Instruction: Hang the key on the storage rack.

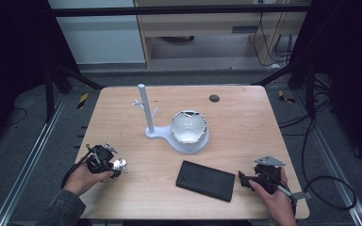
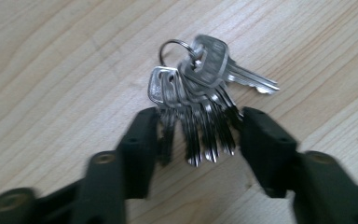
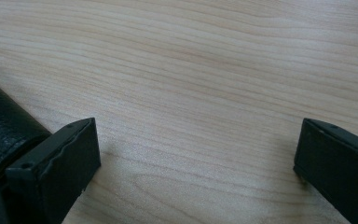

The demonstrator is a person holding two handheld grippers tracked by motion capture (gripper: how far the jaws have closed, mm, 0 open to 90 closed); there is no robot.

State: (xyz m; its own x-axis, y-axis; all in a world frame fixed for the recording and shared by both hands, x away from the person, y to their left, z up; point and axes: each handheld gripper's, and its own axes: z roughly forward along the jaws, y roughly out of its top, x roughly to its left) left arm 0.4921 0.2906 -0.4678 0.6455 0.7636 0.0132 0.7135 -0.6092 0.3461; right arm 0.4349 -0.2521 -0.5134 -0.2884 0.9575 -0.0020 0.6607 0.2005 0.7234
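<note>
A bunch of silver keys [image 1: 121, 164] on a ring lies on the wooden table [image 1: 245, 122] at the front left. My left gripper [image 1: 115, 165] is open, its two jaws standing on either side of the key blades. In the left gripper view the keys [image 2: 200, 84] fan out between my left gripper's [image 2: 200, 135] jaws. A black leather case [image 1: 205, 180] lies flat at the front middle. My right gripper [image 1: 242, 179] is open just right of it, over bare wood. In the right gripper view the case [image 3: 0, 126] touches the left jaw of my right gripper [image 3: 196, 149].
A white stand [image 1: 144, 110] with an upright post and short pegs rises at the table's centre, joined to a round white dish [image 1: 188, 126]. A dark round hole cover [image 1: 214, 98] sits near the far edge. Cables [image 1: 330, 188] trail on the floor at the right.
</note>
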